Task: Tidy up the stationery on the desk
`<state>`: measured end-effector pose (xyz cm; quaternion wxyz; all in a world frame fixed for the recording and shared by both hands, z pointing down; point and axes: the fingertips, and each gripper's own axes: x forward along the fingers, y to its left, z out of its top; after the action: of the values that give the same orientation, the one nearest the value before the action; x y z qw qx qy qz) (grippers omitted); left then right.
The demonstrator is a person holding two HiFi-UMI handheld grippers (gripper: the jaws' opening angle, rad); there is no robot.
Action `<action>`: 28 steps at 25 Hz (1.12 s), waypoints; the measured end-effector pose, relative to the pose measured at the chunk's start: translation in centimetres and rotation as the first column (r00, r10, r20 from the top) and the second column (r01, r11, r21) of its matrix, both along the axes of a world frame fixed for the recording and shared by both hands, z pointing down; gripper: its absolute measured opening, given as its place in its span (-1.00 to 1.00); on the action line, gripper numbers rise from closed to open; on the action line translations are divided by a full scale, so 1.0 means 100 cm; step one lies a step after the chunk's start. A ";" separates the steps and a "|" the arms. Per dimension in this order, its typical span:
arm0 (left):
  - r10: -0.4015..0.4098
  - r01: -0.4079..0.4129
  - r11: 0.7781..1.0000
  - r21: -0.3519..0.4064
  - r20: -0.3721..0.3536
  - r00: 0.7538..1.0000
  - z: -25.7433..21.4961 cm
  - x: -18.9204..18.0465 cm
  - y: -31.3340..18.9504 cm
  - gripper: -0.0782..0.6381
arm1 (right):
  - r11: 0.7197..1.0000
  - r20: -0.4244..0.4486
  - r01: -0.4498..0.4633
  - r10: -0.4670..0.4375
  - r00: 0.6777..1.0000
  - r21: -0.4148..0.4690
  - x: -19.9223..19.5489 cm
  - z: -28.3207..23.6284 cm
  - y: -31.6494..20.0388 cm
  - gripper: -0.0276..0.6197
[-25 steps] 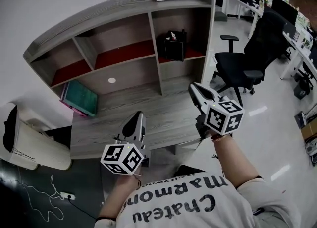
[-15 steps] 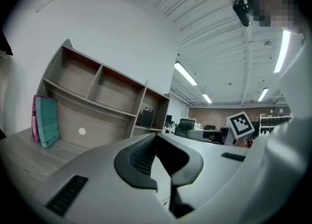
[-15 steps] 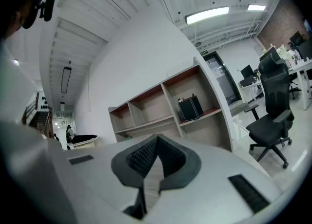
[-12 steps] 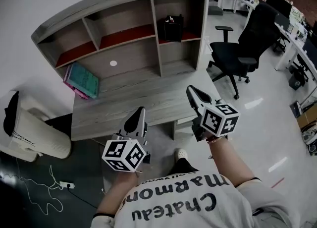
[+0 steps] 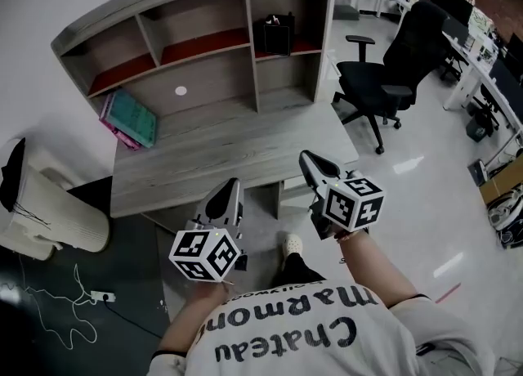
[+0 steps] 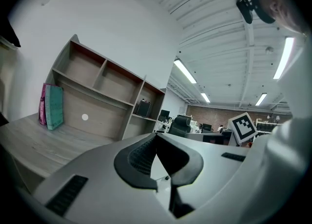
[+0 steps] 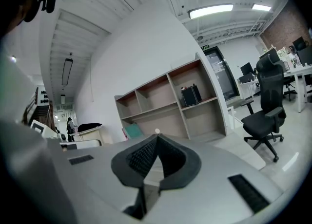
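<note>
Head view: desk (image 5: 237, 154) at 12 o'clock; books (image 5: 131, 118) upright at 10 and black holder (image 5: 274, 33) shelved at 1, seemingly stowed; left gripper (image 5: 230, 188) and right gripper (image 5: 307, 159) hover short of the desk; left gripper view: jaws pressed together, empty; right gripper view: likewise closed on nothing.

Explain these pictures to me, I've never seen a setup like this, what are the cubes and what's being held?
No robot here: a person holds two hand-held grippers, and each marker cube is part of its gripper. One picture comes from a camera on the person's head, looking down; the other two from cameras riding on the grippers. The left gripper and right gripper are both shut, holding nothing. On the desk stand teal and pink books; a black holder sits on a shelf.
</note>
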<state>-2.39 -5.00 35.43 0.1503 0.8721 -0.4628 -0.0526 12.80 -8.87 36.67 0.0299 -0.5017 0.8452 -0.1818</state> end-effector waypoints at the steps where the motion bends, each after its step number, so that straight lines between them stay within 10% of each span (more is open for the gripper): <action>1: -0.004 0.004 1.000 -0.005 -0.004 1.000 0.002 -0.002 0.002 -0.74 | 1.000 -0.008 0.006 -0.006 1.000 -0.003 -0.003 0.003 0.003 -0.87; 28: -0.007 0.006 0.999 -0.048 -0.017 1.000 0.021 -0.001 0.017 -0.74 | 0.998 -0.099 -0.020 0.013 0.995 -0.066 -0.005 0.032 0.024 -0.88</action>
<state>-2.46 -3.31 37.49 0.1751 0.8662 -0.4653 -0.0497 12.30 -6.47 39.82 -0.0271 -0.5179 0.8349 -0.1845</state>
